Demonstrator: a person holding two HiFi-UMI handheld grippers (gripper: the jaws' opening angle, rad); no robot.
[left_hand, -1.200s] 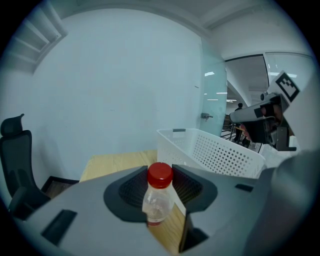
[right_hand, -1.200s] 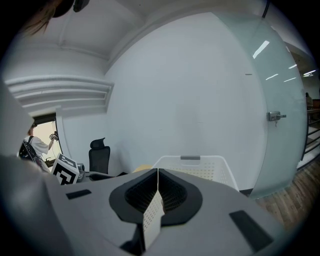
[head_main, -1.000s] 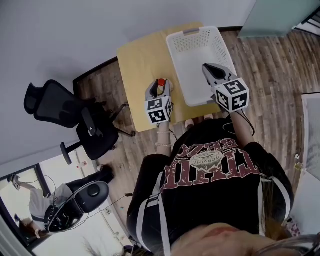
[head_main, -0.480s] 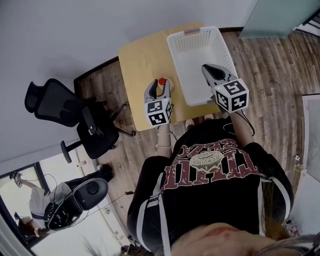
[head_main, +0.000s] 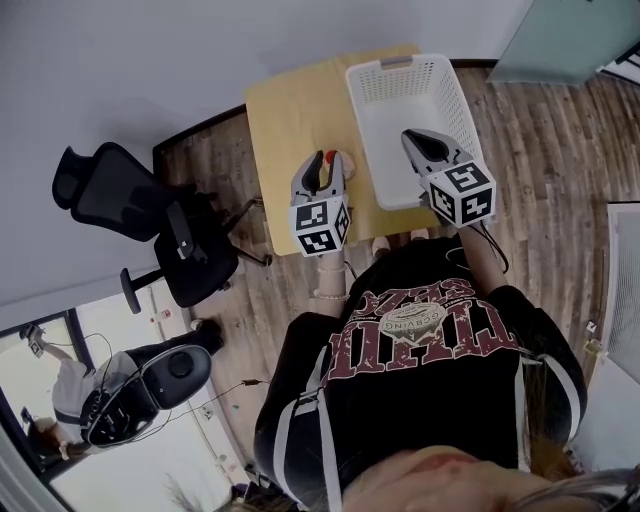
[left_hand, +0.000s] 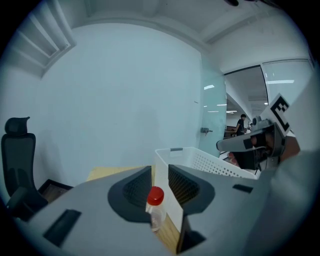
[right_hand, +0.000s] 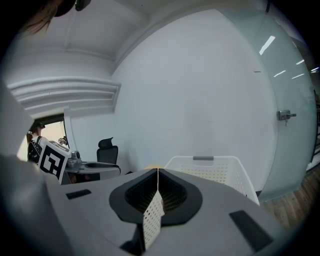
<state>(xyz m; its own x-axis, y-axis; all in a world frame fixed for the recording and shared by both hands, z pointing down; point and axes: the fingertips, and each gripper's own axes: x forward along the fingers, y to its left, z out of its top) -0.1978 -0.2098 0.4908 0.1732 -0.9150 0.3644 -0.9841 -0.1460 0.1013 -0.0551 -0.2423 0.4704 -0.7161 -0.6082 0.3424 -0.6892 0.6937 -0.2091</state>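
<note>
L tool (left_hand: 160, 172) jaws apart w/ upright red-cap bottle (left_hand: 154, 209) btwn them on tabletop (head_main: 290, 110); R tool (right_hand: 158, 172) jaws together, empty, above basket (head_main: 398, 63) at bottle's 3 o'clock.

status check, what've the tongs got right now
Left tongs open, red-capped bottle upright between them on the table. Right tongs shut, empty, by the white basket. Nothing blocking.

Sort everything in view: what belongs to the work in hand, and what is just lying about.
In hand: red-capped bottle, standing between the parted jaws of the left gripper; white basket, under the shut right gripper; wooden table bearing both.
Lying about: black office chair on the floor.
</note>
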